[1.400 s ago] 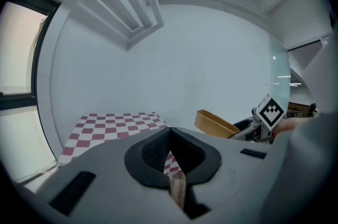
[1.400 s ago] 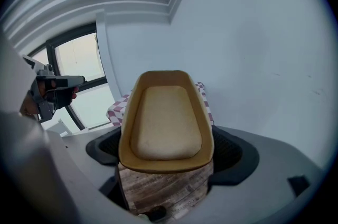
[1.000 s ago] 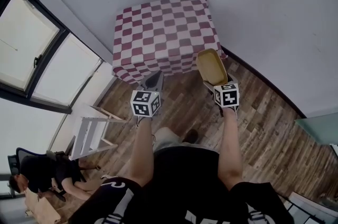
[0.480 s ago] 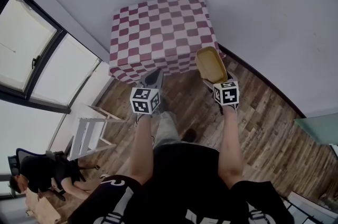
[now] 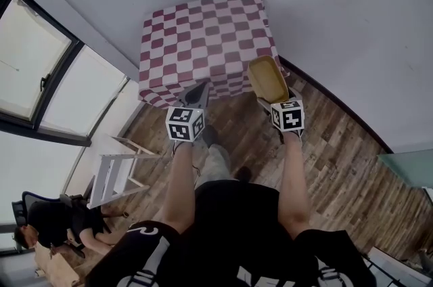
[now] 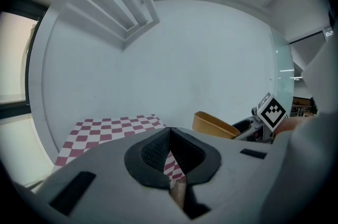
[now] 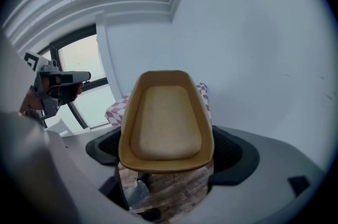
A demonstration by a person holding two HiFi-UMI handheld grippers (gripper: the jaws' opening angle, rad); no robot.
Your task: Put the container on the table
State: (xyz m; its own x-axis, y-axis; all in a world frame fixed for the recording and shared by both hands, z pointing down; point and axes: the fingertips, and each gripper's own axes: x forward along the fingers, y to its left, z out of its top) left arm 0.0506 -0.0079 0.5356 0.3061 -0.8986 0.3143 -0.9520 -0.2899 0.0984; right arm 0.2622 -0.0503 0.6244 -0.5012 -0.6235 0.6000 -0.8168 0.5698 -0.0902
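Observation:
A shallow yellow container (image 5: pixel 266 78) is tilted up between the pads of my right gripper (image 5: pixel 272 99), which is shut on its near end. In the right gripper view the container (image 7: pixel 166 122) fills the space between the jaws, its open side toward the camera. It hangs by the near right corner of the table (image 5: pixel 203 35), which wears a red-and-white checked cloth. My left gripper (image 5: pixel 196 95) is at the table's near edge, shut with nothing in it. Its pads meet at the tip in the left gripper view, with the checked cloth (image 6: pixel 105 130) beyond.
A white wall runs behind and to the right of the table. Large windows (image 5: pixel 40 69) line the left side. A white step rack (image 5: pixel 115 174) stands on the wooden floor (image 5: pixel 338 157) at the left, and a seated person (image 5: pixel 47 221) is at the lower left.
Both grippers have moved forward toward the table. The container now overlaps the table's near right corner, and the left gripper's tip has reached the cloth's near edge.

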